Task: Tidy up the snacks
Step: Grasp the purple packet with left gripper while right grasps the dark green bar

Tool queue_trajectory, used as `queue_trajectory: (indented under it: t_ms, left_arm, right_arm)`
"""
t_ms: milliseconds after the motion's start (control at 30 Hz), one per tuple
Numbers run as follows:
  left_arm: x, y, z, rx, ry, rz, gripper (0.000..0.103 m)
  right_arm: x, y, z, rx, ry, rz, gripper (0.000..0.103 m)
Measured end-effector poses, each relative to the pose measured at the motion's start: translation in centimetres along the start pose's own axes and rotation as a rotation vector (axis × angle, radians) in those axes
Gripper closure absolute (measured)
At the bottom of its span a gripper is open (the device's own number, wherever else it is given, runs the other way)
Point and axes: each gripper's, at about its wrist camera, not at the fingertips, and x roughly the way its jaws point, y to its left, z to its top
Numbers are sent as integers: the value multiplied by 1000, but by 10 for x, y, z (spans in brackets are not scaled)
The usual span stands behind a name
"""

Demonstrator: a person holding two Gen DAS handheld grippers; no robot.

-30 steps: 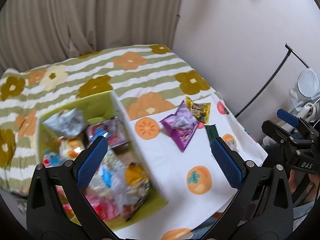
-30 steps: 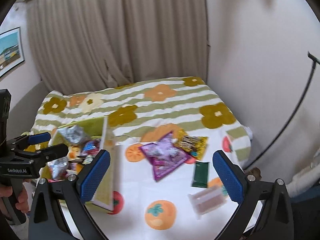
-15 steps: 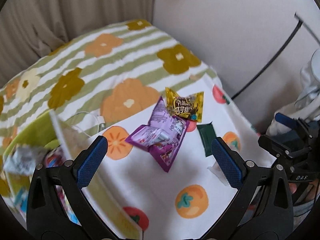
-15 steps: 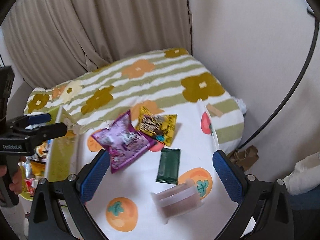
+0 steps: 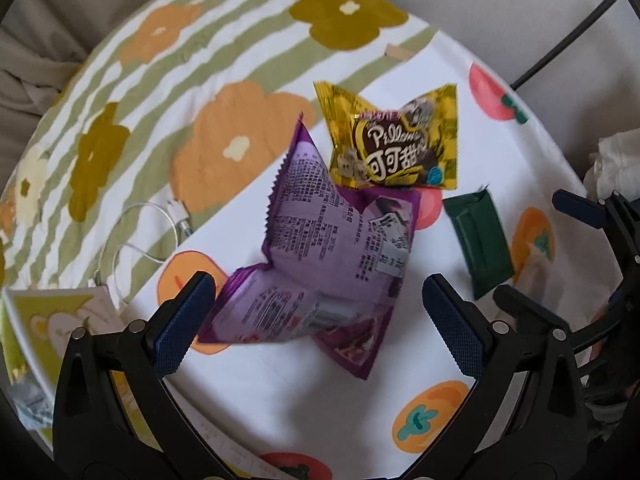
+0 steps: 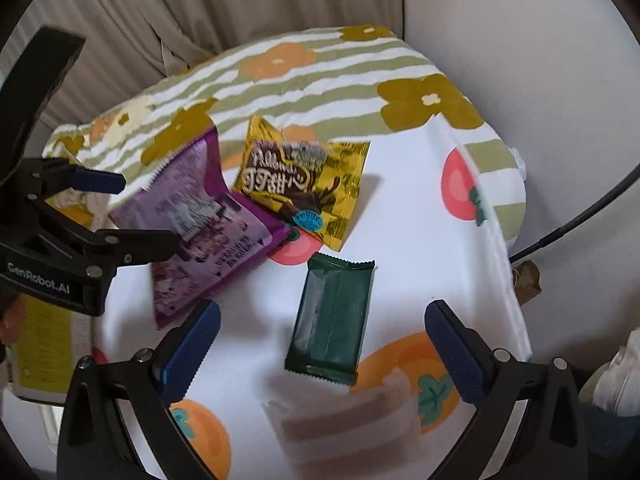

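Snack packets (image 5: pixel 340 248) lie on a fruit-print cloth (image 6: pixel 420 240) over a floral bedspread (image 6: pixel 320 80), both grippers' jaws wide.

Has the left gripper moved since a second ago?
Yes. The left gripper swung right, away from the snack box, and closed in on the purple packet.

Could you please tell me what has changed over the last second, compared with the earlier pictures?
Both claws have swung away from the snack box toward the loose snacks and come down closer. The left claw now hangs open over the purple packet; the right claw hangs open over the dark green bar. Nothing was gripped or released. The purple packet, yellow packet, green bar and clear-wrapped snack lie where they were on the cloth.
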Motion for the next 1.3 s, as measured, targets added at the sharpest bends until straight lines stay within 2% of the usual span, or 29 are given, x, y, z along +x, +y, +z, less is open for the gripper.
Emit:
queue_trajectory:
  t_ms: [100,200,300,400,467,533,600,700,867,933,1000,1067,1100,1300]
  left_arm:
    - [11,-1,4,8,11,15,1]
    - [19,-1,6,4,27,-19,1]
    - [26,-3,6,24,40,-4,1]
    - [30,-6,4,42,40,-14,6]
    - [30,-6,4,41,33,-32,13]
    - [29,-5,4,32,37,-52,24]
    - [27,-5,3,25,34,-46,28]
    - [26,-5,0,17,39,-40,31]
    - [20,-4,-7,-6,44,-35,31]
    - [19,-2,-11,-23,50,-33,31]
    - [16,-1,-14,-39,46,-39,31]
    - [12,0,-18,-51,38,-39,31]
    - [9,0,-20,-55,33,-40,31]
    - [-11,4,-30,-95,-4,-37,31]
  right_arm:
    - [15,-1,-1,1,21,-3,1]
    - [24,-3,-2,15,39,-3,1]
    - [32,-7,-1,29,56,-6,1]
    - [37,-8,-2,39,64,-9,2]
    - [38,-9,-3,45,69,-12,7]
    - [40,-9,-3,52,72,-10,16]
    - [41,-8,-4,60,72,-8,21]
    - [42,-6,-5,67,72,-13,27]
    - [43,-2,-7,62,76,-27,30]
    - [46,0,-7,61,90,-22,39]
    - [46,2,-8,52,89,-38,42]
    - [46,5,-10,25,81,-62,50]
    - [46,6,-11,15,76,-76,60]
    - [39,4,-13,44,66,-38,62]
